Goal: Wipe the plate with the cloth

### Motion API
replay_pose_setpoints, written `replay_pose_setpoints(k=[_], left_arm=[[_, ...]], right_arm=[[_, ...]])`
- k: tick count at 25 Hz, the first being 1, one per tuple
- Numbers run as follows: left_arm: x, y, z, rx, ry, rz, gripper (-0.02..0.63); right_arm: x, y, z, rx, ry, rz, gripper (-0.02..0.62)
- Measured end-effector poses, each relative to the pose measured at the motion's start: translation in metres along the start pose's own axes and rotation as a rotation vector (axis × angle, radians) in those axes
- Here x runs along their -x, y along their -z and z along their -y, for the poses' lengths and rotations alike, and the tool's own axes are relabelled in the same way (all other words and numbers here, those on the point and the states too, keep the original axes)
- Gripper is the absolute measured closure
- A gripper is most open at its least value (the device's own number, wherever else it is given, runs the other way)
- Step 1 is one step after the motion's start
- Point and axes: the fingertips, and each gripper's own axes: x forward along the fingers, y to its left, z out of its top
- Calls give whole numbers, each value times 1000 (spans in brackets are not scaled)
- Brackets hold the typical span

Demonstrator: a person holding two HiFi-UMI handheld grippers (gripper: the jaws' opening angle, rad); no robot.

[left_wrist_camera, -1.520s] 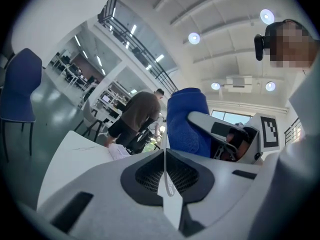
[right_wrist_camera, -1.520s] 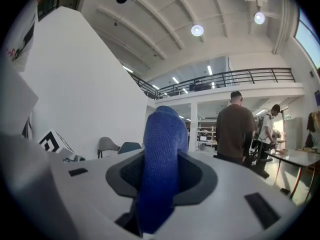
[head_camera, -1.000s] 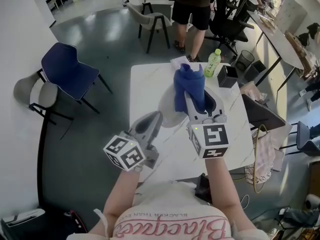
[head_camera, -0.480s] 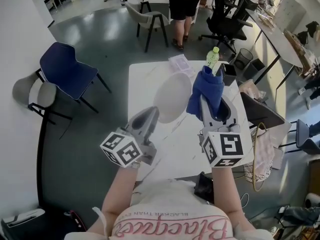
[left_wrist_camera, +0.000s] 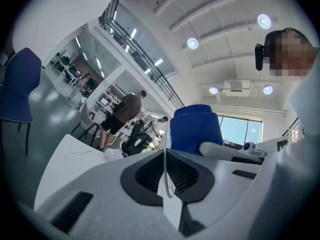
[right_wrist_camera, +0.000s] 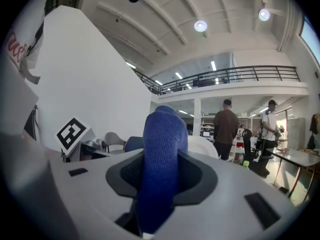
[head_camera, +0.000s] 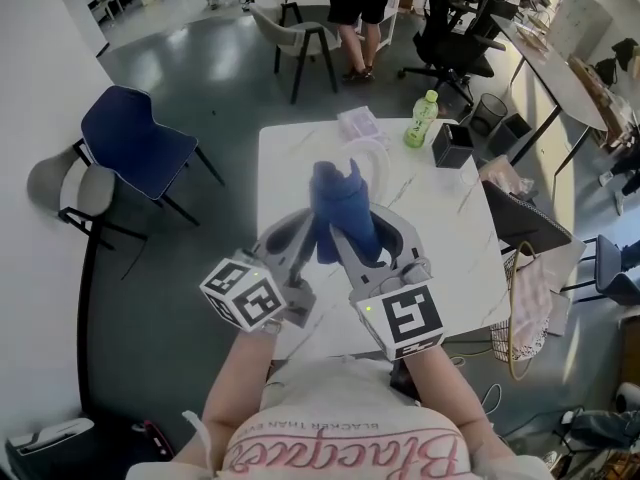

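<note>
In the head view my left gripper [head_camera: 302, 230] is shut on the rim of a white plate [head_camera: 372, 158], which it holds up on edge above the white table [head_camera: 285, 153]. The left gripper view shows that rim edge-on as a thin white line [left_wrist_camera: 165, 184] pinched between the jaws. My right gripper [head_camera: 350, 226] is shut on a bunched blue cloth [head_camera: 340, 208], which lies against the plate's face and hides most of it. In the right gripper view the cloth [right_wrist_camera: 160, 159] sticks up from the jaws, with the plate [right_wrist_camera: 202, 146] just behind it.
At the table's far right stand a green bottle [head_camera: 420, 120] and a black box [head_camera: 453, 146], with a paper packet [head_camera: 358, 123] beside them. A blue chair [head_camera: 135, 138] is on the left, a grey chair [head_camera: 305, 33] and a standing person [head_camera: 360, 8] beyond.
My right gripper swung out to the right of the plate with the cloth, then came back left onto the plate's face. The left gripper and plate stayed put.
</note>
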Motion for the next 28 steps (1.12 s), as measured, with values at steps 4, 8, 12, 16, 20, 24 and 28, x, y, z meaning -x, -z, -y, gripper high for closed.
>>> replay_pose_setpoints(k=[4, 8, 12, 16, 20, 24, 28], left_arm=[[-2, 1, 1, -5, 7, -10, 592], [2, 1, 3, 15, 16, -2, 592], [2, -2, 4, 10, 23, 1, 592], [4, -2, 4, 15, 28, 3, 591], [4, -3, 5, 10, 33, 1, 591], [2, 0, 4, -29, 32, -14, 591], [1, 1, 3, -151, 27, -24, 592]], right_arm=[[-14, 20, -6, 20, -17, -80, 466], [-16, 35, 10, 30, 34, -140, 466], [-13, 42, 25, 33, 83, -163, 465], [-6, 50, 43, 30, 152, -188, 465], [5, 56, 69, 3, 231, -203, 466], [16, 61, 92, -7, 295, -214, 465], [30, 58, 110, -22, 349, -207, 465]])
